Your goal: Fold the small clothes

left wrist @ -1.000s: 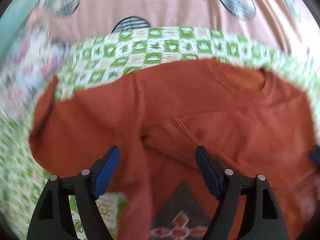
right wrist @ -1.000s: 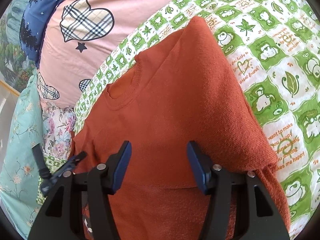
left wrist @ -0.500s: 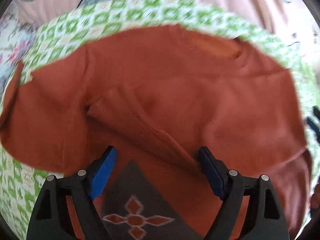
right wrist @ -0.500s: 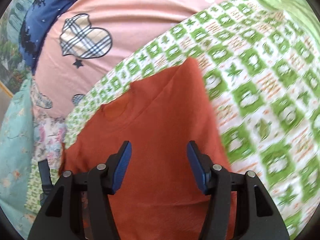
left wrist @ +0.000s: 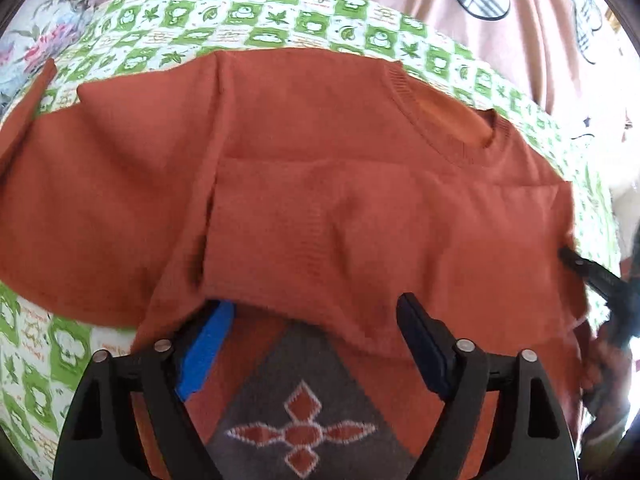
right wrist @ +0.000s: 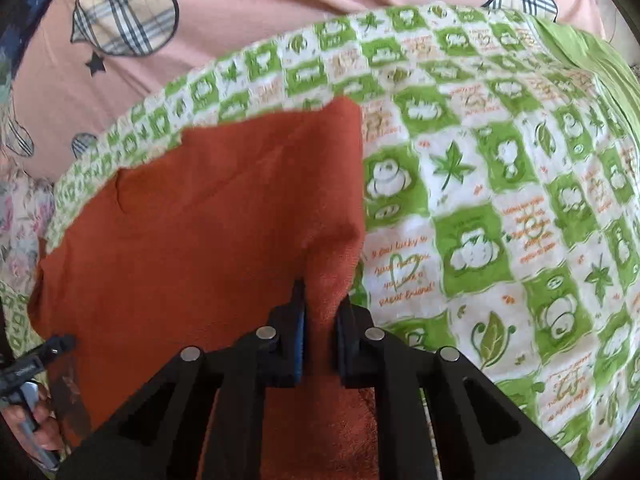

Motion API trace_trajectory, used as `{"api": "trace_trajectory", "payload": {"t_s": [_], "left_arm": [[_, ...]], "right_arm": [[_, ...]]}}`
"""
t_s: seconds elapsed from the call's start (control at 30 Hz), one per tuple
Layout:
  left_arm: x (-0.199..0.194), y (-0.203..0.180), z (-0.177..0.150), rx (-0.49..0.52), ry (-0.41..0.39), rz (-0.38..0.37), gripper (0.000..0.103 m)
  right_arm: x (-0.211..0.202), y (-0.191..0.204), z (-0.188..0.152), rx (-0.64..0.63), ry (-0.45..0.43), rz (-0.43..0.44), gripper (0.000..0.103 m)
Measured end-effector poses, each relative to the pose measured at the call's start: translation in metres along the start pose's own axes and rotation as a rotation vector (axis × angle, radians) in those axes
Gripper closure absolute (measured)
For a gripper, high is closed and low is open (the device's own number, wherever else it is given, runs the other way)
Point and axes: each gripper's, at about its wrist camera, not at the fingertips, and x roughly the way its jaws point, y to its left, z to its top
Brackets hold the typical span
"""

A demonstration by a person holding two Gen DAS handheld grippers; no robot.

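Note:
A rust-orange sweater (left wrist: 320, 200) lies spread on a green-and-white checked blanket (left wrist: 280, 16), neckline at the far right, a grey diamond motif (left wrist: 300, 420) at the near edge. One layer is folded across the body. My left gripper (left wrist: 314, 308) stands wide over the near edge, its jaws closing slightly; the folded layer drapes over the blue left pad (left wrist: 204, 356), and neither pad presses on it. In the right wrist view my right gripper (right wrist: 322, 296) is closing on the sweater's (right wrist: 200, 240) right side edge, a ridge of knit pinched between the pads.
A pink sheet with plaid hearts (right wrist: 240, 8) lies beyond the blanket (right wrist: 480, 200). Floral fabric (left wrist: 36, 40) sits at the far left. The right gripper's dark finger (left wrist: 592, 276) shows at the sweater's right edge; a hand with the left gripper (right wrist: 40, 356) shows at lower left.
The right gripper slid to the sweater's right edge and closed from open onto the knit. The left gripper dropped nearer, and the folded layer now covers its left fingertip.

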Motion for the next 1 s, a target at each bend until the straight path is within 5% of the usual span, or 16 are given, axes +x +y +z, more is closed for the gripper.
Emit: {"api": "trace_trajectory", "payload": {"t_s": [0.07, 0.2, 0.3, 0.4, 0.5, 0.77, 1.0], "left_arm": [[-0.002, -0.005, -0.001, 0.034, -0.031, 0.018, 0.026], [-0.002, -0.002, -0.015, 0.076, -0.053, 0.051, 0.031], [-0.014, 0.003, -0.025, 0.082, -0.054, 0.007, 0.031], [-0.034, 0.017, -0.035, 0.080, -0.068, -0.034, 0.031], [-0.060, 0.036, -0.041, 0.076, -0.110, -0.043, 0.030], [-0.108, 0.133, -0.011, 0.000, -0.243, 0.297, 0.019], [-0.074, 0.219, 0.064, -0.146, -0.164, 0.353, 0.017]], "right_arm": [[-0.011, -0.006, 0.007, 0.002, -0.028, -0.018, 0.090], [0.011, -0.017, 0.005, 0.043, 0.079, -0.047, 0.081], [-0.011, -0.008, -0.004, 0.046, 0.030, -0.073, 0.064], [-0.051, 0.006, -0.020, 0.054, -0.071, -0.008, 0.049], [-0.078, 0.025, -0.041, 0.029, -0.099, 0.092, 0.047], [-0.079, 0.082, -0.094, -0.003, 0.018, 0.292, 0.046], [-0.064, 0.111, -0.121, -0.009, 0.091, 0.346, 0.046]]}}
